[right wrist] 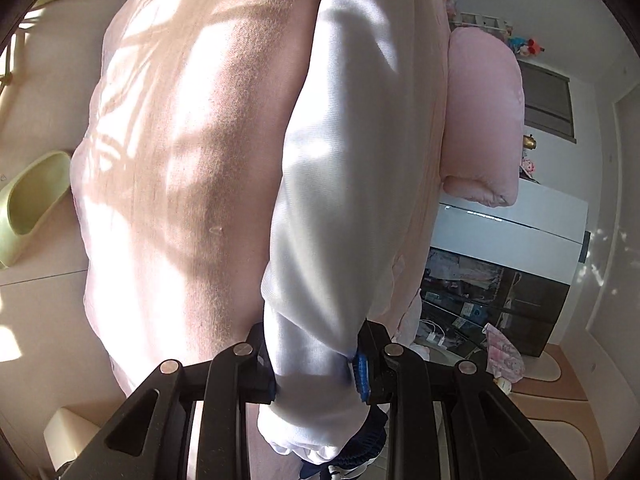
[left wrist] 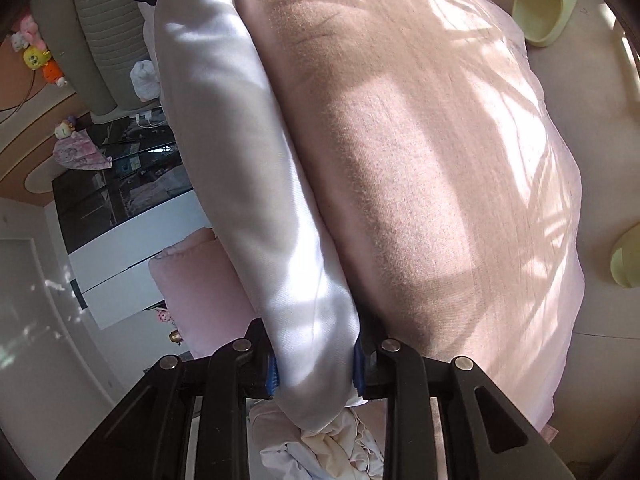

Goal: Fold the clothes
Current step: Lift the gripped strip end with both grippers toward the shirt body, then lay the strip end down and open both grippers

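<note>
Left gripper (left wrist: 316, 372) pinching white garment (left wrist: 224, 128), right gripper (right wrist: 318, 368) clamped likewise, over pink cloth (left wrist: 420, 152)

A white garment (left wrist: 248, 184) with a navy cuff (right wrist: 360, 454) lies against a pale pink cloth (left wrist: 420, 160) dappled with sunlight, both black grippers carry blue pads (right wrist: 362, 376), the slippers (left wrist: 544, 4) are pale green, and the pillow (right wrist: 484, 120) is soft pink.

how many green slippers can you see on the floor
2. In the left wrist view one green slipper lies at the top right, the other green slipper at the right edge, half cut off beside the pink garment.
</note>
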Available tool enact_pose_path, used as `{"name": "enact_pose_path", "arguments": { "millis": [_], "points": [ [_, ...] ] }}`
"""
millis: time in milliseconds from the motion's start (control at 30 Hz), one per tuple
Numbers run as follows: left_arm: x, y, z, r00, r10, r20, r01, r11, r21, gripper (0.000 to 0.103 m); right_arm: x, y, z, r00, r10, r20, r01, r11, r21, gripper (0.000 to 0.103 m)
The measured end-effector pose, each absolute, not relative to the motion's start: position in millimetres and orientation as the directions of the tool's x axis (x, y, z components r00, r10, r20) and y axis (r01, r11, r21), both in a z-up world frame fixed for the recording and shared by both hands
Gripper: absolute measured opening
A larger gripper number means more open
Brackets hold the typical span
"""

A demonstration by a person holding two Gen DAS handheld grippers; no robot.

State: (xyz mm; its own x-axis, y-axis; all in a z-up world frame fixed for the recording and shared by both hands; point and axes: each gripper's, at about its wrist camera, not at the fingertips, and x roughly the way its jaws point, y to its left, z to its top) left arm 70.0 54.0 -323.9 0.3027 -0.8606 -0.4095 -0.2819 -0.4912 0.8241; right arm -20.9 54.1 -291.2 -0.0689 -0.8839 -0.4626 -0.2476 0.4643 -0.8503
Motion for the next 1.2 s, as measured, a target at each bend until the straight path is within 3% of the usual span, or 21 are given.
{"name": "enact_pose_path", "arguments": {
  "millis": [367,500,733,967,1033,1100,1167,1200],
  "points": [
    [67,57,-313,0.326,-0.816,-0.477,-0.191,-0.551,0.813,0.023,-29,61,-287,-0.05,-0.882,-0.469,-0.265,0.465,-0.845,0.026],
    [58,65,-300,0.318,-0.78,-0.539,-0.12,-0.597,0.793,0.023,-36,64,-286,-0.049,-0.876,-0.48,-0.255,0.476,-0.842,0.026],
    [58,83,-305,0.313,-0.793,-0.522,-0.169,-0.588,0.791,0.024,-36,66,-288,-0.079,-0.875,-0.478,-0.255,0.481,-0.839,0.026],
    [53,71,-284,0.371,-0.676,-0.637,0.029,-0.677,0.735,0.027,-31,70,-280,-0.092,-0.862,-0.498,-0.22,0.506,-0.834,0.027],
    [50,70,-280,0.386,-0.645,-0.66,0.059,-0.696,0.715,0.035,-31,70,-278,-0.099,-0.855,-0.509,-0.207,0.518,-0.83,0.032],
    [48,69,-274,0.4,-0.61,-0.684,0.093,-0.715,0.693,0.048,-30,70,-277,-0.108,-0.842,-0.528,-0.186,0.539,-0.821,0.041],
    [45,73,-271,0.415,-0.58,-0.701,0.124,-0.727,0.675,0.071,-31,72,-273,-0.122,-0.833,-0.54,-0.165,0.553,-0.816,0.045],
    [44,77,-271,0.422,-0.569,-0.706,0.135,-0.73,0.67,0.075,-31,72,-269,-0.125,-0.829,-0.546,-0.155,0.559,-0.814,0.049]
  ]
}}
